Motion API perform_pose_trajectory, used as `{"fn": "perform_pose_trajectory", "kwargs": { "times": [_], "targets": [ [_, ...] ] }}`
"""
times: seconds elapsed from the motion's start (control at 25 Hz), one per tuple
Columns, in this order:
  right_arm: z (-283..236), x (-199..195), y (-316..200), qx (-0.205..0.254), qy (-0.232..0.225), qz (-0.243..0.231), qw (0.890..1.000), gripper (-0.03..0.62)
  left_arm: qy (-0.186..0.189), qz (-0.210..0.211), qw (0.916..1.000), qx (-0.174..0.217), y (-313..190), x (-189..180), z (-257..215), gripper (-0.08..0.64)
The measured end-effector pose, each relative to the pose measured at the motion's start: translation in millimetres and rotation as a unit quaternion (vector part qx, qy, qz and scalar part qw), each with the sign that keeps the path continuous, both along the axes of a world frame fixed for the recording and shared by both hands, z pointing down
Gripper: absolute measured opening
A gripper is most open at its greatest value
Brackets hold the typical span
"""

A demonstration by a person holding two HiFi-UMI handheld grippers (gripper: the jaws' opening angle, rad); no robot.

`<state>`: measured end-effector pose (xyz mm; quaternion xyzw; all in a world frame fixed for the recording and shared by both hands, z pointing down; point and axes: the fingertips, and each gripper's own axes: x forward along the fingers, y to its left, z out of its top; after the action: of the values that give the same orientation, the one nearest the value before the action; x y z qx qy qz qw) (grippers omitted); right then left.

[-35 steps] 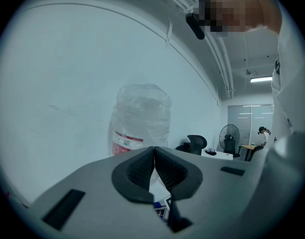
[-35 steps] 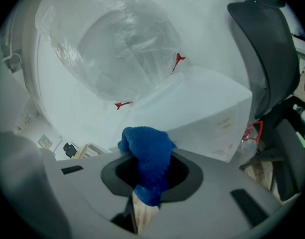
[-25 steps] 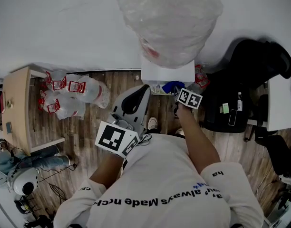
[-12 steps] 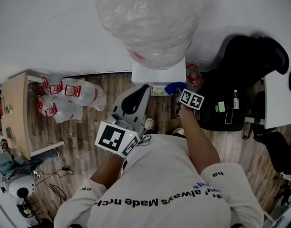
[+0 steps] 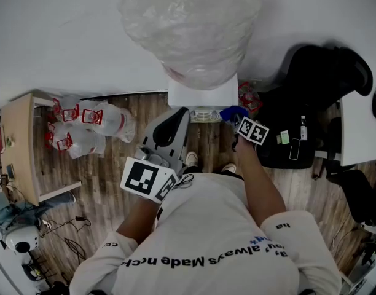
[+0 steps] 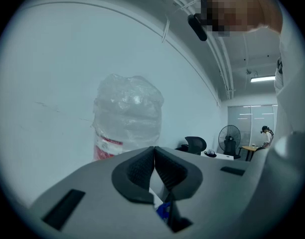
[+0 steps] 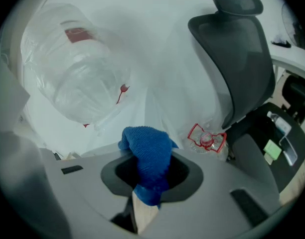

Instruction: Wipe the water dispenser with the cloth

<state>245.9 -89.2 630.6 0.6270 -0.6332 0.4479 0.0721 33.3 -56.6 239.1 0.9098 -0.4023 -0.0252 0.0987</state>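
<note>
Pinching the cloth [image 7: 145,148], the right hand-held gripper [image 7: 151,176] sits just right of the water dispenser [image 5: 202,96], nearer than the left hand-held gripper [image 6: 154,169], whose jaws are pressed together on nothing.

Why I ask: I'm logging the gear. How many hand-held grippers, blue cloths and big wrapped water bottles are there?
Hand-held grippers: 2, left and right
Blue cloth: 1
Wrapped water bottle: 1
Total: 4

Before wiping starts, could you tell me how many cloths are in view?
1: a blue cloth held in the right gripper, by the dispenser. Others may be hidden.
</note>
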Motion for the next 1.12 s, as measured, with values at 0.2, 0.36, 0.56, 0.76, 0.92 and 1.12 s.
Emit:
{"fn": "perform_pose_trajectory", "kwargs": {
  "times": [0.2,0.36,0.56,0.76,0.92,1.12],
  "targets": [
    [4,-33,18,0.012,0.003,-0.006,1.000,0.091,-0.001,-0.014,0.9999,-0.003,-3,-24,5,0.020],
    [23,-98,29,0.006,-0.008,-0.084,0.996,0.091,0.002,-0.019,0.9998,-0.007,-2,-43,9,0.020],
    [23,-174,27,0.005,-0.035,-0.144,0.989,0.092,0.001,-0.023,0.9997,-0.010,-1,-69,13,0.020],
    [22,-234,16,0.005,-0.060,-0.184,0.981,0.092,-0.003,-0.039,0.9992,-0.012,-4,-101,16,0.020],
    [20,-273,5,0.001,-0.074,-0.214,0.974,0.092,-0.005,-0.050,0.9986,-0.015,-7,-124,17,0.020],
    [20,-299,-19,-0.006,-0.076,-0.221,0.972,0.092,-0.007,-0.061,0.9980,-0.017,-14,-144,19,0.020]
  ]
}}
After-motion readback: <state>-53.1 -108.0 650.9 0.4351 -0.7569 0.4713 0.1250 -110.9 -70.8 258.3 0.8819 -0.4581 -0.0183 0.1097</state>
